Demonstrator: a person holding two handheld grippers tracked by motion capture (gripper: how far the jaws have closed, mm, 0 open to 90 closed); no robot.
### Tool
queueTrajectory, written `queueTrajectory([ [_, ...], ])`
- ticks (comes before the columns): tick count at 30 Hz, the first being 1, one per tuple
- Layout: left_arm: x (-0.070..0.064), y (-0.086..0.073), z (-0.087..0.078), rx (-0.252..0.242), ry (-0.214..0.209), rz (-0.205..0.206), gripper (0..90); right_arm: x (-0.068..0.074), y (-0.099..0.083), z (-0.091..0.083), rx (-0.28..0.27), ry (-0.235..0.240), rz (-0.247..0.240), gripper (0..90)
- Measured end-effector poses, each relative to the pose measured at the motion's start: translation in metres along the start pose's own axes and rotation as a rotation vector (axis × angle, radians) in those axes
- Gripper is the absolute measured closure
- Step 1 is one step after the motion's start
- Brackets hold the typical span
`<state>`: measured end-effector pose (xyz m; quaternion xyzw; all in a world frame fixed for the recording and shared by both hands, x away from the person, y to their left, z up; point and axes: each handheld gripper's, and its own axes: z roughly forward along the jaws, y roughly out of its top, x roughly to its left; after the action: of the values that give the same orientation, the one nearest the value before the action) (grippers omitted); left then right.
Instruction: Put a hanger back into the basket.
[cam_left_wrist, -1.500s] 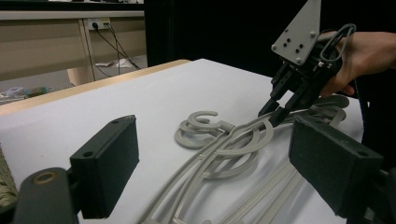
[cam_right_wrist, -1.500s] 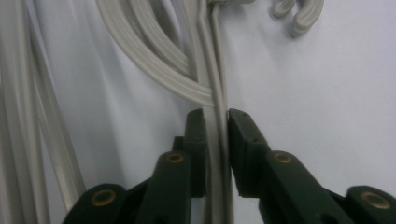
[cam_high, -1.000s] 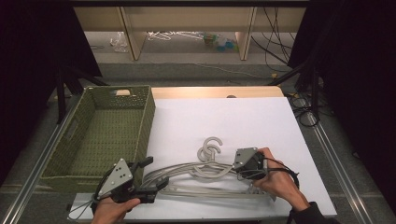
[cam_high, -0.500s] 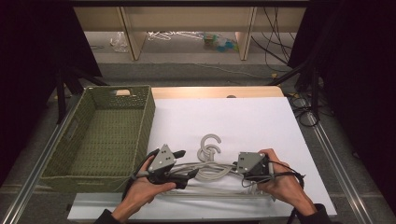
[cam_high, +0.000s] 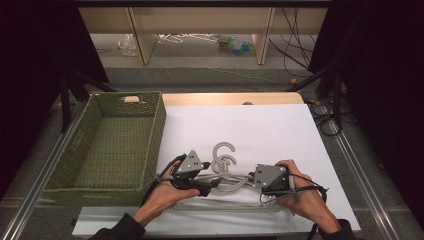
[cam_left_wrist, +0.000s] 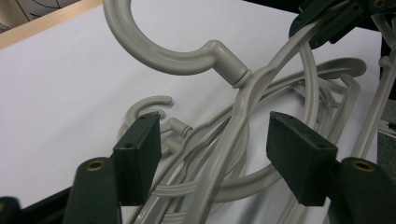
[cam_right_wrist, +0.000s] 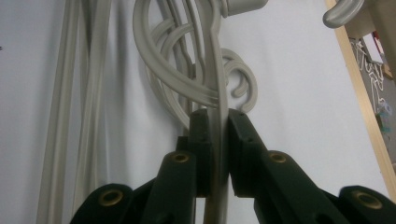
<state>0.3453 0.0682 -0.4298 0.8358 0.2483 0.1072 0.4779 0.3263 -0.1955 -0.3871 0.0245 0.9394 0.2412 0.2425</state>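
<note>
**Grey plastic hangers: second tongs move in on the tangle**

Grey plastic hangers (cam_high: 227, 175) lie in a tangled pile on the white sheet (cam_high: 260, 130) covering the desk, just right of the green woven basket (cam_high: 107, 145), which stands empty. One hanger arm (cam_right_wrist: 218, 116) is pinched between the pressed-together jaws of the right tongs (cam_right_wrist: 215, 122), at the pile's right side. The left tongs (cam_left_wrist: 212, 154) have shifted since a second ago: then they sat at the basket's near corner, well off the pile; now they are at the pile's left edge, jaws spread wide, with a hanger shoulder (cam_left_wrist: 240, 121) running up between them but not gripped. In the high view both hands flank the hooks (cam_high: 222, 156), the left tongs (cam_high: 207, 189) being the nearer to the basket. That move suggests a two-handed separation is being set up: one tool anchoring, the other about to close on a single hanger, probably to lift it free toward the basket.
</note>
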Motion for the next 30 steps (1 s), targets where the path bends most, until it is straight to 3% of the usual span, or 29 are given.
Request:
queueTrajectory([
  [3,-0.002,0.002,0.007,0.027,-0.008,0.023,46.1,-0.001,0.0,0.0,-0.007,-0.02,-0.022,81.7],
  [7,-0.004,0.004,0.01,0.043,-0.031,0.038,53.0,-0.001,0.001,-0.001,-0.01,-0.003,-0.022,81.7],
  [9,-0.006,0.005,0.012,0.046,-0.027,0.064,67.1,0.0,0.001,-0.002,-0.015,-0.003,-0.03,81.6],
  [12,-0.007,0.007,0.012,0.06,-0.047,0.076,71.4,0.0,0.0,-0.002,-0.013,-0.011,-0.037,81.7],
  [14,-0.012,0.011,0.008,0.081,-0.058,0.12,73.7,0.0,-0.002,-0.002,-0.011,0.001,-0.041,81.0],
  [18,-0.02,0.017,0.001,0.124,-0.079,0.168,78.5,-0.001,-0.004,0.0,-0.016,0.003,-0.024,79.0],
  [22,-0.025,0.02,-0.004,0.129,-0.095,0.166,80.7,-0.002,-0.004,-0.001,-0.027,0.002,-0.016,77.1],
  [24,-0.026,0.022,-0.008,0.127,-0.097,0.146,81.0,-0.002,-0.004,-0.002,-0.043,-0.002,-0.001,76.0],
  [28,-0.023,0.028,-0.019,0.117,-0.088,0.116,81.0,-0.003,-0.004,-0.006,-0.071,-0.039,0.104,58.4],
  [30,-0.02,0.031,-0.024,0.132,-0.07,0.128,81.1,-0.004,-0.005,-0.008,-0.11,-0.041,0.194,50.9],
])
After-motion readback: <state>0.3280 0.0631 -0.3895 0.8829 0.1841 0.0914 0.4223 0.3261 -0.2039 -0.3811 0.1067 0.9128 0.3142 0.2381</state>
